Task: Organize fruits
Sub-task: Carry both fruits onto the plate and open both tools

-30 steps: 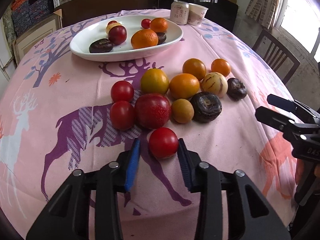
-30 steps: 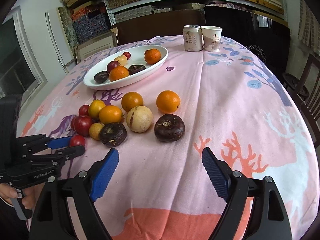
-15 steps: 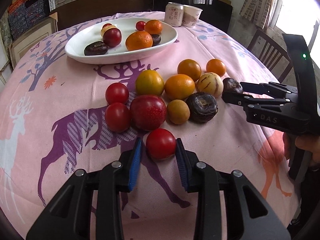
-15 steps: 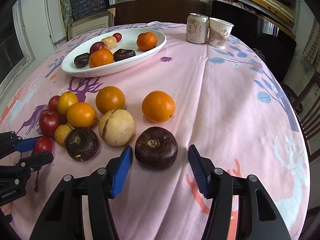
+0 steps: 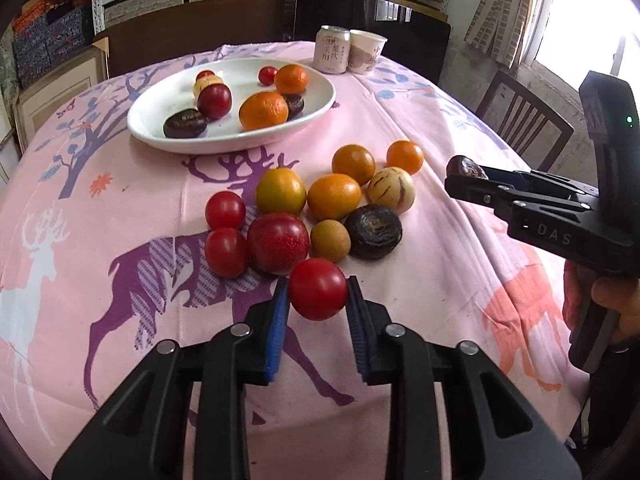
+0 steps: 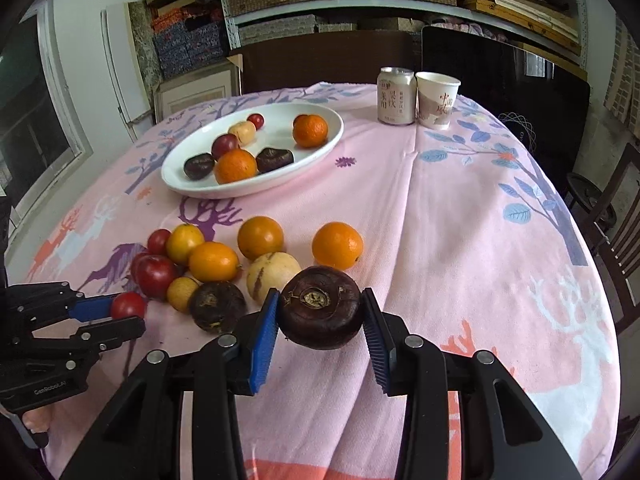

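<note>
My left gripper (image 5: 318,302) is shut on a red tomato (image 5: 318,289), held just in front of the loose pile of fruit (image 5: 332,196) on the pink tablecloth. My right gripper (image 6: 320,318) has its jaws closing, and both blue pads press on a dark brown round fruit (image 6: 320,307), lifted a little off the cloth at the pile's right side. From the left wrist view the right gripper (image 5: 472,184) shows at the right with that dark fruit (image 5: 464,167) at its tips. A white oval plate (image 5: 160,136) further back holds several fruits.
A drink can (image 5: 331,49) and a paper cup (image 5: 366,53) stand behind the plate. A wooden chair (image 5: 520,120) is beyond the table's right edge. Shelves and a dark chair back rise at the far side. Bare cloth lies right of the pile (image 6: 460,220).
The right gripper moved in to the dark brown fruit, closed on it and raised it. The left gripper's pads tightened on the red tomato, which now sits slightly higher.
</note>
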### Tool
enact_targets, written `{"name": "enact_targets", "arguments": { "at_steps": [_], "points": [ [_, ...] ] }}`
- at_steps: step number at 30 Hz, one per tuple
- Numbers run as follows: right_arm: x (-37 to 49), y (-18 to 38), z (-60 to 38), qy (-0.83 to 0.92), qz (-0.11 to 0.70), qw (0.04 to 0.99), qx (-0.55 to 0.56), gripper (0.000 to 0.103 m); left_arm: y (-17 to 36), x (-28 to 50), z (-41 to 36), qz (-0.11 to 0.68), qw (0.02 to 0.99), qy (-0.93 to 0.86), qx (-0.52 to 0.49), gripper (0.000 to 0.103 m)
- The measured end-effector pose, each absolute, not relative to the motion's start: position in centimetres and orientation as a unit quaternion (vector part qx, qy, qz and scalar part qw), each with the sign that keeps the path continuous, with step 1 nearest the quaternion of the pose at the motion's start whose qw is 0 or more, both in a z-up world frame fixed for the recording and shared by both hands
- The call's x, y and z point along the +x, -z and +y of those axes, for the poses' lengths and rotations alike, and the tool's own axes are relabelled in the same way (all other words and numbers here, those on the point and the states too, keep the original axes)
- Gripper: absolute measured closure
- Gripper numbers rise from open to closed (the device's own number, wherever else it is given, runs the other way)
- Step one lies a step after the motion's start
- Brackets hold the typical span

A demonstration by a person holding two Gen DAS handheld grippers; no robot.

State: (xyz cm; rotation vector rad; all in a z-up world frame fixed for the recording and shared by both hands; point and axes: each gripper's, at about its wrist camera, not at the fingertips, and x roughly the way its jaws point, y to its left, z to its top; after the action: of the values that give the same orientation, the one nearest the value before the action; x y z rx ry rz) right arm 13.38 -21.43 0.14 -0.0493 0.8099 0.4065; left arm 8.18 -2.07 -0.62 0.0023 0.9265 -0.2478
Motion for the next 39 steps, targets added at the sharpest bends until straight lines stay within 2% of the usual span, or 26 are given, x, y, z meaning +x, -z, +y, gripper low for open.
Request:
{"name": "enact_targets", "arguments": {
  "at_steps": [6,12,22,31,32,33,34,35,36,39],
  "points": [
    [12.5,-3.9,-21.1,-0.238,0.350,0.906,-0.002,0.062,-3.9,8.5,-0.7,0.398,0.912,0.091,0.032,0.076],
    [14.0,-6.5,-19.0,-0.252,0.312,0.916,0.009,0.062,-6.5,12.1,1.9,0.383,0.922,0.040,0.018,0.076],
    [21.9,-4.8,-13.3,-0.275,0.353,0.894,0.030,0.062,-4.3,19.2,3.4,0.408,0.913,-0.002,-0.006,0.076],
    [27.5,-1.9,-11.2,-0.271,0.400,0.870,0.101,0.062,-1.6,23.6,5.2,0.429,0.902,-0.027,-0.043,0.075],
    [27.8,-1.7,-11.1,-0.269,0.403,0.868,0.107,0.061,-1.5,23.7,5.4,0.428,0.902,-0.031,-0.047,0.074],
    [28.1,-1.5,-11.2,-0.264,0.405,0.868,0.116,0.059,-1.4,23.8,5.6,0.426,0.902,-0.036,-0.050,0.066],
    [28.2,-1.3,-11.3,-0.261,0.405,0.867,0.123,0.053,-1.4,23.8,5.6,0.426,0.902,-0.039,-0.052,0.060],
    [28.2,-1.2,-11.4,-0.260,0.404,0.867,0.128,0.048,-1.4,23.7,5.6,0.425,0.903,-0.042,-0.053,0.043],
    [28.1,-1.2,-11.6,-0.255,0.400,0.871,0.131,0.043,-1.6,23.6,5.6,0.422,0.904,-0.045,-0.052,0.034],
    [27.4,-1.4,-12.3,-0.255,0.393,0.875,0.121,0.043,-2.2,22.9,5.5,0.410,0.910,-0.051,-0.035,0.034]
  ]
}}
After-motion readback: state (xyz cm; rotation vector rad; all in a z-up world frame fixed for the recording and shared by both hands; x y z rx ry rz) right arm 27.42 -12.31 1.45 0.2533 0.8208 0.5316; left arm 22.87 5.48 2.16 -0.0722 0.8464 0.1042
